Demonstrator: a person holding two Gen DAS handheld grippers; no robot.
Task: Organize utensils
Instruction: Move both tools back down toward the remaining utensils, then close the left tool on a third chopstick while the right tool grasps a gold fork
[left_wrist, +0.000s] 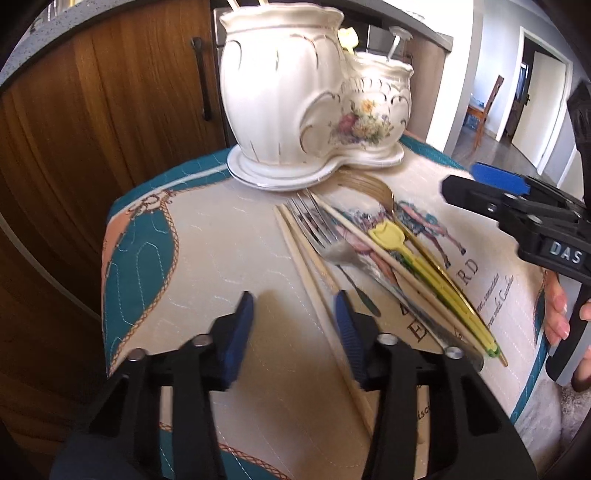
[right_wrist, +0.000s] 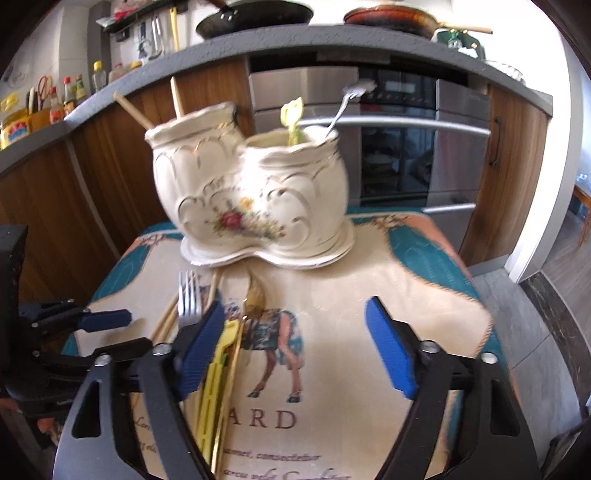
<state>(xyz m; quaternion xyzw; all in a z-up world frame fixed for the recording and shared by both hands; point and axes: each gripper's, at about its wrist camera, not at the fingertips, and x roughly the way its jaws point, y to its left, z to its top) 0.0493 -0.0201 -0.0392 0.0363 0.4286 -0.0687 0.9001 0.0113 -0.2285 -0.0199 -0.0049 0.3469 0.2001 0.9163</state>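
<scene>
Both grippers hover spread and empty over the printed cloth (left_wrist: 221, 240): the left gripper (left_wrist: 295, 332) near the chopsticks (left_wrist: 306, 258), the right gripper (right_wrist: 295, 347) right of the loose pile. That pile, with a silver fork (left_wrist: 325, 236), yellow plastic utensil (left_wrist: 406, 258) and gold spoon (left_wrist: 369, 184), lies just near of the white two-pot ceramic holder (left_wrist: 295, 103), which already holds chopsticks, a yellow utensil and a fork.

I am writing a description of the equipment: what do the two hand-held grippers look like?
Both look alike. The left hand-held gripper has a black plastic frame with silver pivot bolts and ribbed blue finger pads. The right hand-held gripper is built the same; the left view shows a label reading DAS on its body and the person's bare fingers with light nails.
</scene>
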